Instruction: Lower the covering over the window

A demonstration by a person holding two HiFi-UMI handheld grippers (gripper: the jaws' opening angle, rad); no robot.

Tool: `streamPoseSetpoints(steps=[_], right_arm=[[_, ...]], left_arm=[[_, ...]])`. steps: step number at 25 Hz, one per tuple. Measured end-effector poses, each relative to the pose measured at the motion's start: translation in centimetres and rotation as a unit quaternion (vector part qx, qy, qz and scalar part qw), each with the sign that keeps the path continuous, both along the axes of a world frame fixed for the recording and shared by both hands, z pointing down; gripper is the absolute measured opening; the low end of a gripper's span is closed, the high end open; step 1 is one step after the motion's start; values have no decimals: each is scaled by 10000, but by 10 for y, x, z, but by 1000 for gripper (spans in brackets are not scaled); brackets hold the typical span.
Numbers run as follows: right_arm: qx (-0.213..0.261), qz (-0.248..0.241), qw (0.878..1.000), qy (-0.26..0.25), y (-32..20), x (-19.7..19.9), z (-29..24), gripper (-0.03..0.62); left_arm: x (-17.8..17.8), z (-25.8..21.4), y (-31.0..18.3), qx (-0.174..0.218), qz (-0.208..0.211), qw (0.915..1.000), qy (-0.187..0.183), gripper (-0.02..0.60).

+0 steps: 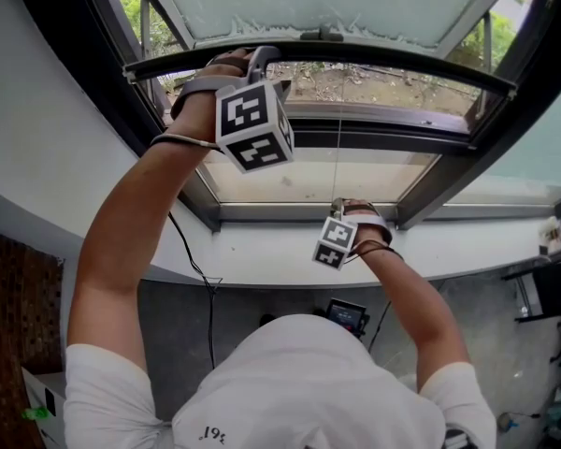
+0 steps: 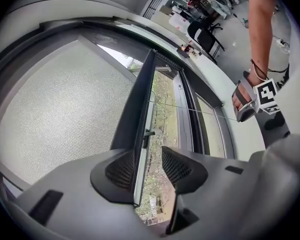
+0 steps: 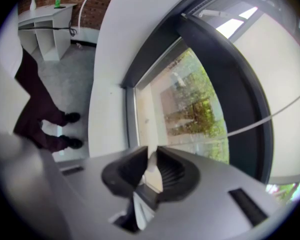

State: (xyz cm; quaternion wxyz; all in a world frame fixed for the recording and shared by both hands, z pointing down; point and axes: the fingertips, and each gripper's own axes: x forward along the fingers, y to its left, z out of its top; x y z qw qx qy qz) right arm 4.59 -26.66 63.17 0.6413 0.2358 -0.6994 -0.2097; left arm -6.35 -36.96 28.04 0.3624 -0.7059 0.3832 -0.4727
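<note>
The blind's dark bottom bar [image 1: 374, 64] arcs across the upper window, with grey mesh fabric [image 2: 60, 109] above it. My left gripper [image 1: 259, 59] is raised to the bar [image 2: 135, 114], which passes between its jaws [image 2: 149, 169]. The left pad lies against the bar, and daylight shows beside the right pad. A thin cord [image 1: 339, 157] drops from the bar's middle to my right gripper [image 1: 341, 206], low by the sill. In the right gripper view that gripper [image 3: 151, 166] is shut on the cord's white end, and the cord [image 3: 270, 118] runs off to the right.
A window sash with a small handle [image 1: 323, 34] stands open beyond the bar. The pale sill [image 1: 262, 251] runs below, and a cable [image 1: 210, 316] hangs down the wall. A chair [image 1: 552, 293] is at the right. A white shelf [image 3: 45, 29] and the person's legs [image 3: 40, 119] are behind.
</note>
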Motion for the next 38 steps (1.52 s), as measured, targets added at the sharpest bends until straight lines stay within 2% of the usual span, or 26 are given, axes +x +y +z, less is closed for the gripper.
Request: streamPoseSetpoints(steps=[4,12,17,26,30,34,38], right_arm=[[-8,42,10000,-12,3,1,5,64],[-231,24,9996,173,15,10,37,64],[-297,101,9995,83,21,18,52,64],[-427,-131,9989,132,27,14,62,64],[-269,-267,9993,42,25,12,55,67],[-23,-280,9995,-166,15,9,34,129],[351,-336,9981,-366,4,8,2,141]], left_arm=[[0,4,-2,27,-31,10000,46,166],[0,39,1,-340,-107,9993,108,166],[0,61,1,-481,-129,9985,207,166],[2,70,0,-403,-178,9989,149,166],[2,74,0,-436,-187,9987,197,166],[1,80,0,-486,-195,9984,200,166],[1,94,2,-578,-215,9980,147,166]])
